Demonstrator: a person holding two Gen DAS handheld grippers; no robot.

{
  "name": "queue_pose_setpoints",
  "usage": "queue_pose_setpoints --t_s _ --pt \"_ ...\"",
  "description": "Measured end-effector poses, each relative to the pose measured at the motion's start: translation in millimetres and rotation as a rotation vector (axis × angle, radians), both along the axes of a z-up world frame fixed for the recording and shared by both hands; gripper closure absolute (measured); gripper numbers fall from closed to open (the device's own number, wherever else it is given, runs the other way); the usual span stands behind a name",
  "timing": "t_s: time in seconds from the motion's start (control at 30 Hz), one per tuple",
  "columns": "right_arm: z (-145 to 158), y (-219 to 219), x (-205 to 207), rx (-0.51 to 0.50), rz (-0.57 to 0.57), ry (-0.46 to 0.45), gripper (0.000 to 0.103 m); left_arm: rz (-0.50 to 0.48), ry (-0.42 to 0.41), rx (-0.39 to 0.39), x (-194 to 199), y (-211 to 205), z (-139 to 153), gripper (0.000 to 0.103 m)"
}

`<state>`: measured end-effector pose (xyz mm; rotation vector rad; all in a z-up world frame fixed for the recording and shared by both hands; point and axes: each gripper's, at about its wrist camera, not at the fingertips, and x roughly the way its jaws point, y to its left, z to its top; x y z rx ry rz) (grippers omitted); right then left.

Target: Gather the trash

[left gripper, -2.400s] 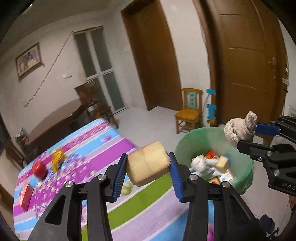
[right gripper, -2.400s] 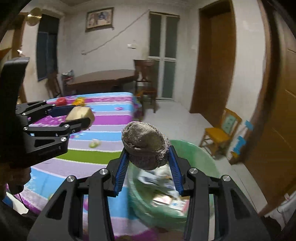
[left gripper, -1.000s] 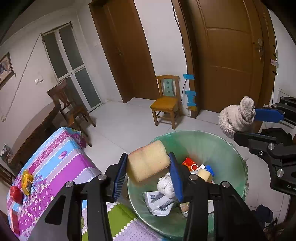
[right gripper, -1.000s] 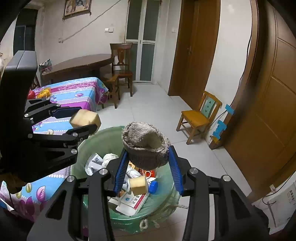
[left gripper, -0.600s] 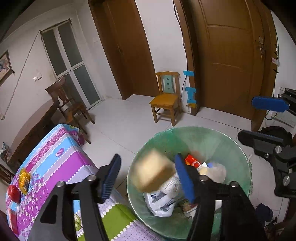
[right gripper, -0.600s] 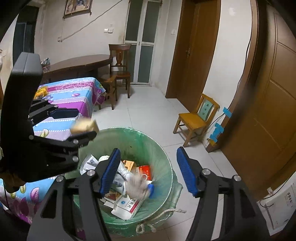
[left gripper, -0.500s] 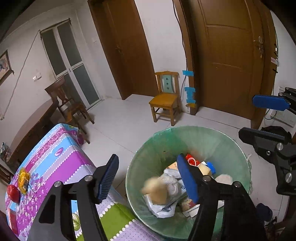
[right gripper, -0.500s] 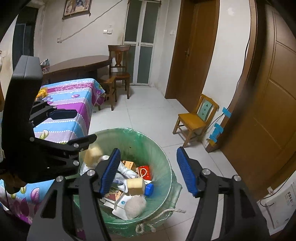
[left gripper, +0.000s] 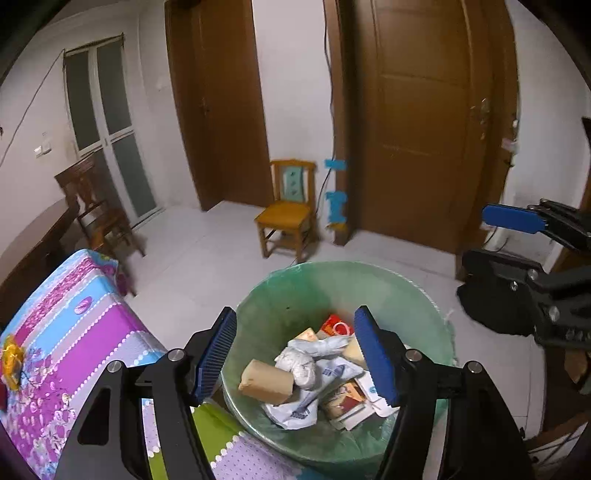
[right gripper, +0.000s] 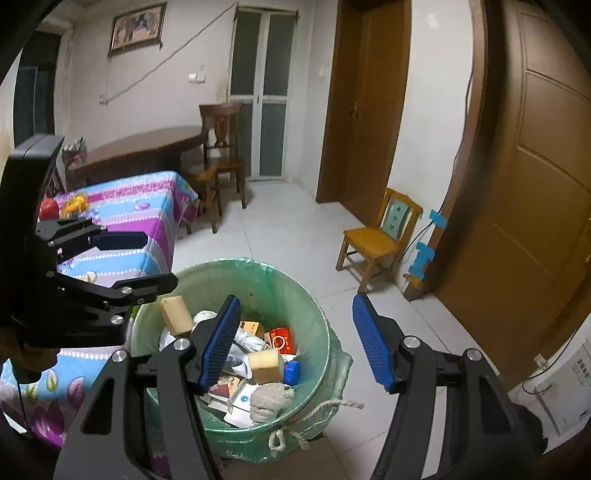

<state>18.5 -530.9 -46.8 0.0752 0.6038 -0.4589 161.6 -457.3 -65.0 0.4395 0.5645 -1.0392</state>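
With both the left gripper (left gripper: pixel 295 350) and right gripper (right gripper: pixel 295 343) spread wide and empty above the green-lined trash bin (left gripper: pixel 424 295), where the sponge block (left gripper: pixel 266 376) and knitted rag (right gripper: pixel 271 400) lie, the drop looks done, so fetching leftovers from the striped table (right gripper: pixel 155 206) seems next.

White walls (right gripper: pixel 428 110), pale tiled floor (right gripper: pixel 280 236). Brown wooden doors (left gripper: pixel 421 122) — small yellow chair (right gripper: pixel 376 240) between them. Dark round table (right gripper: pixel 144 147) and dark chair (right gripper: pixel 221 147) by frosted glass doors (right gripper: pixel 262 92); framed picture (right gripper: pixel 136 24) high up.
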Motion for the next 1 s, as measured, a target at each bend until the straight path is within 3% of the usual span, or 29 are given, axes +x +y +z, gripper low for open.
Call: queue_pose_setpoints --t_s 0.13,0.2,0.33,0.4,0.5,0.57,0.83,1.0 --pt "-2.9 10.6 -16.9 0.008 -0.03 -0.043 0.043 -0.016 0.011 -0.066 -9.9 26.2 5.3 0.031" --pt "-5.0 16.9 -25.2 0.015 -0.049 -0.063 0.042 -0.019 0.003 -0.091 -19.8 36.9 8.9 0.022" --pt "-10.2 36.0 -53.8 0.038 -0.117 -0.137 0.017 -0.008 -0.096 -0.132 -54.5 63.6 16.6 0.011" --pt "-10.9 44.2 -67.4 0.055 -0.139 -0.17 0.014 -0.003 -0.128 -0.15 -69.9 74.6 18.6 0.005" --pt "-12.2 57.0 -91.0 0.071 -0.201 -0.233 0.006 0.001 -0.177 -0.143 -95.9 88.4 17.4 0.005" --pt "-11.0 62.6 -97.8 0.058 -0.231 -0.237 0.006 0.001 -0.197 -0.137 -106.7 91.4 16.0 0.005" --pt "-11.7 77.4 -113.9 0.013 -0.314 -0.181 0.006 0.034 -0.087 -0.104 -106.9 85.3 9.9 0.005" --pt "-13.6 81.6 -117.8 -0.018 -0.319 -0.166 0.006 0.011 -0.077 -0.086 -108.5 80.4 8.8 0.005"
